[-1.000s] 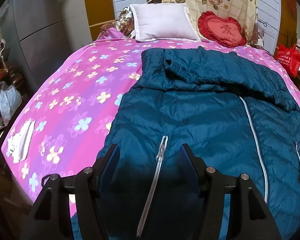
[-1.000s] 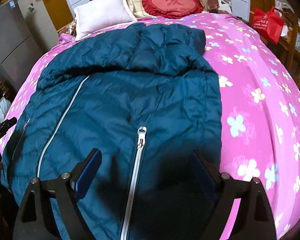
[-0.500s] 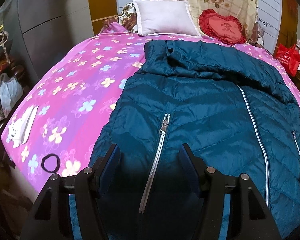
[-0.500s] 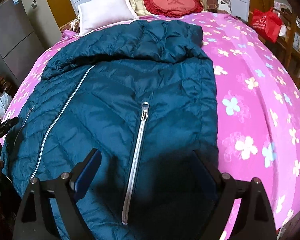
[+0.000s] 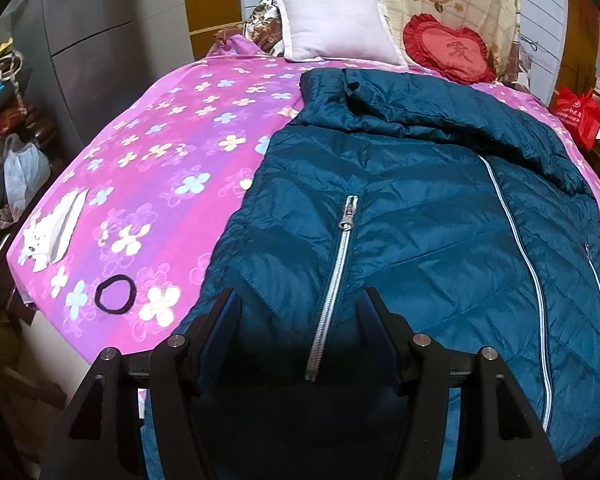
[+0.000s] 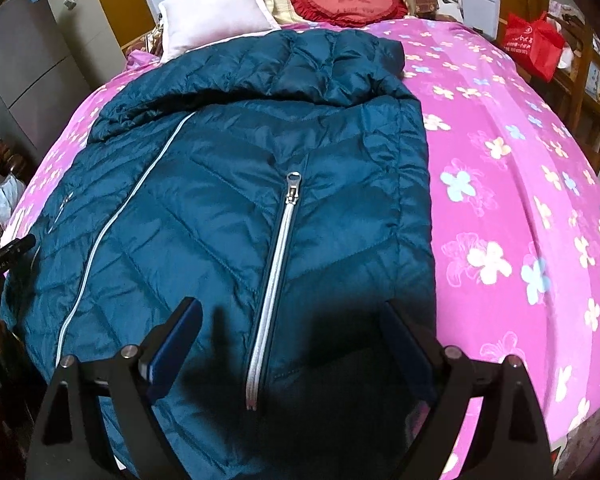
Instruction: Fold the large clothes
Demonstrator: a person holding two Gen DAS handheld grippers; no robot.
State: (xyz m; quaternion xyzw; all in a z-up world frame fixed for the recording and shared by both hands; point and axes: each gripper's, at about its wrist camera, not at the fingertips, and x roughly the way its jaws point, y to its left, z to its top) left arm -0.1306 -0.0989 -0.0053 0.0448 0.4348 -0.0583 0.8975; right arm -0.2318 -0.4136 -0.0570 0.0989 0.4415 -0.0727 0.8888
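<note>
A dark teal quilted down jacket lies flat, front up, on the pink flowered bed, sleeves folded across its top; it also shows in the right wrist view. My left gripper is open and empty above the jacket's hem, straddling the left pocket zipper. My right gripper is open and empty above the hem, straddling the right pocket zipper. The centre front zipper runs between them.
A white pillow and a red heart cushion lie at the head. A black hair tie and white folded paper lie near the bed's left edge. A red bag sits at the right, grey cabinets at the left.
Both grippers have drawn back toward the foot of the bed and risen, so more of the jacket and the hair tie came into view. Both stayed open.
</note>
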